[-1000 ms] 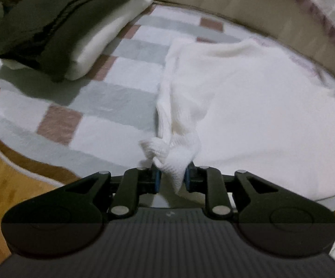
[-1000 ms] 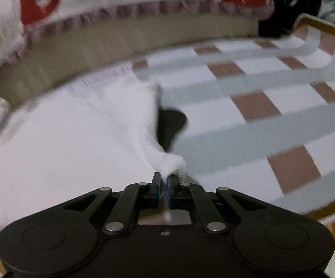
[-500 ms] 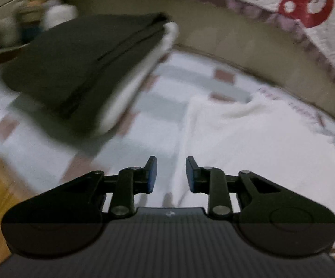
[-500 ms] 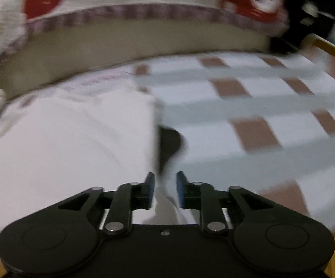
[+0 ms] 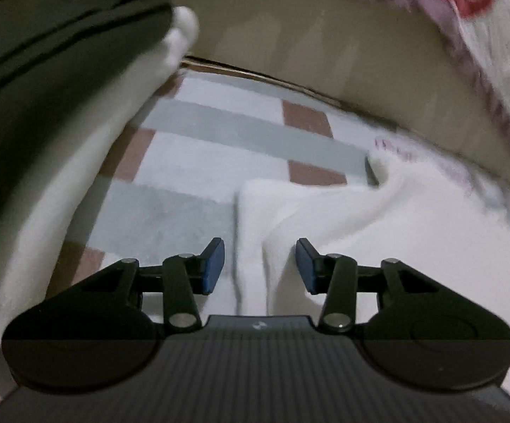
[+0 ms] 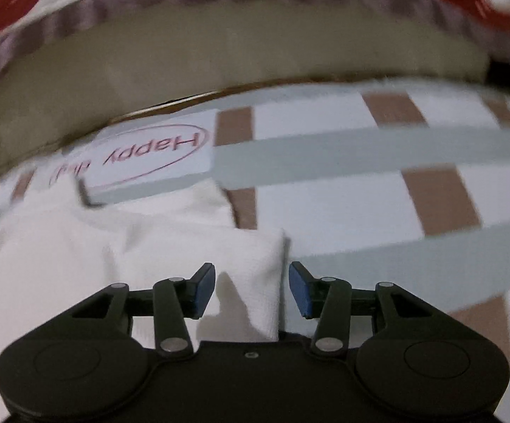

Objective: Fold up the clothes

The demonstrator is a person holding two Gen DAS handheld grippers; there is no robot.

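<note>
White knitted garment (image 5: 360, 239) lies flat on the checked blanket (image 6: 360, 204), its side edges between both wide-open, empty claws: left claw (image 5: 260, 266), right claw (image 6: 252, 289).

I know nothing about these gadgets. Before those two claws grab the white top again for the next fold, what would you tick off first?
1. Left gripper open: ok.
2. Right gripper open: ok.
3. Edge of the white knit garment between the left fingers: ok, a raised ridge sits there.
4. Garment corner between the right fingers: ok.
5. Stack of folded dark and white clothes clear of the left gripper: cannot tell, it looms close.
6. Garment lying flat on the checked grey, white and brown blanket: not ok, creases show.
</note>
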